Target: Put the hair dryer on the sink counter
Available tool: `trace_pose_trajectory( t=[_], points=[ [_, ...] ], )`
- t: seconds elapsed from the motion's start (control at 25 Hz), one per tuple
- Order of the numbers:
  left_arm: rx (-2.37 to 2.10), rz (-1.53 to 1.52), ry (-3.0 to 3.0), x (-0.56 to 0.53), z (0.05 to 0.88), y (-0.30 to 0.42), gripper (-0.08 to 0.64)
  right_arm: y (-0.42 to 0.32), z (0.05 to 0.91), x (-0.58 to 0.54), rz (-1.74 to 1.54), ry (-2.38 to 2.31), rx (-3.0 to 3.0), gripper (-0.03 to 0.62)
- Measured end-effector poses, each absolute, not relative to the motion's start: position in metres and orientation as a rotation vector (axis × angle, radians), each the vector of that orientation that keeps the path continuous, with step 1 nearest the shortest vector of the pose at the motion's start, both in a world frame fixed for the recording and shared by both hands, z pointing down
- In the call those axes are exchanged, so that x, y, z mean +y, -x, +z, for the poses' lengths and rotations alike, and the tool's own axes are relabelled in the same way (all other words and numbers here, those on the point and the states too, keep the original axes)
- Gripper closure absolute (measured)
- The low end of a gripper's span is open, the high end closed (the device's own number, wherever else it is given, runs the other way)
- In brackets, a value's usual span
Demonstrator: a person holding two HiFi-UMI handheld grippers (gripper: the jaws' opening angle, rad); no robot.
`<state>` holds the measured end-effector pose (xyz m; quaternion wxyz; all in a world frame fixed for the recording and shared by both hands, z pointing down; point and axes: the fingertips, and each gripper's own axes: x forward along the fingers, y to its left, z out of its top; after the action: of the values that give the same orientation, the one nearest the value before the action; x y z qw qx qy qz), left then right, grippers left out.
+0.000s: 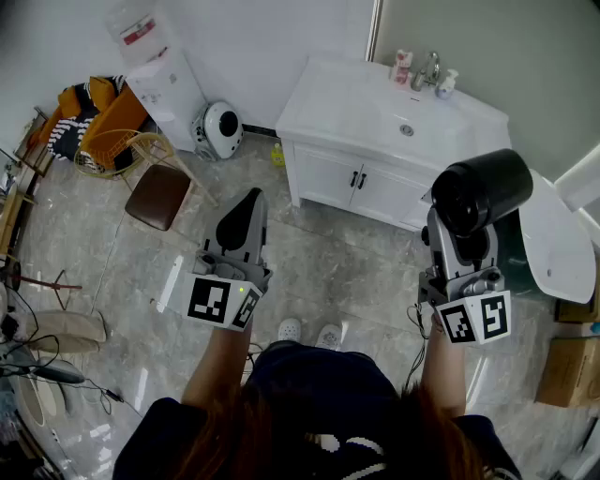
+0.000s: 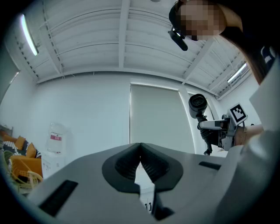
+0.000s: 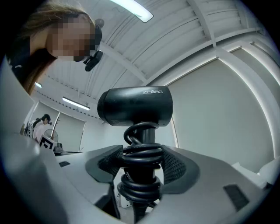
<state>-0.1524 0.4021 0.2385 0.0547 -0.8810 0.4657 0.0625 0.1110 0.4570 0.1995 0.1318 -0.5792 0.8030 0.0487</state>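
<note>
A white sink counter [image 1: 328,103] stands against the far wall. Before its right end, not on it, the right gripper [image 3: 142,162] clamps the hair dryer [image 3: 135,106] by its cord-wrapped handle, with the barrel above the fingers [image 3: 179,168]. The left gripper [image 2: 140,157], before the counter's left end, is pinched together and empty.

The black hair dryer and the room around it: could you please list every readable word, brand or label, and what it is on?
"ZEABO", as best it reads: on the barrel of the black hair dryer in the right claw.
Red label on the clear water bottle: too blurred to read.
Small bottles on the white sink counter: print too small.
</note>
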Motion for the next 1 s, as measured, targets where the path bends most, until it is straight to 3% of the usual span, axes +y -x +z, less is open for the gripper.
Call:
trace_pose_trajectory(
  t=[0.6,1.0],
  points=[
    [1.46,0.171,2.642,0.412,0.245,0.138,0.541,-0.133,0.209,0.461,0.086,1.646,2.317,0.307],
    [1.444,0.213,2.661,0.339,0.253,0.13,0.541,-0.141,0.216,0.401,0.078,1.677,2.304,0.307]
  ],
)
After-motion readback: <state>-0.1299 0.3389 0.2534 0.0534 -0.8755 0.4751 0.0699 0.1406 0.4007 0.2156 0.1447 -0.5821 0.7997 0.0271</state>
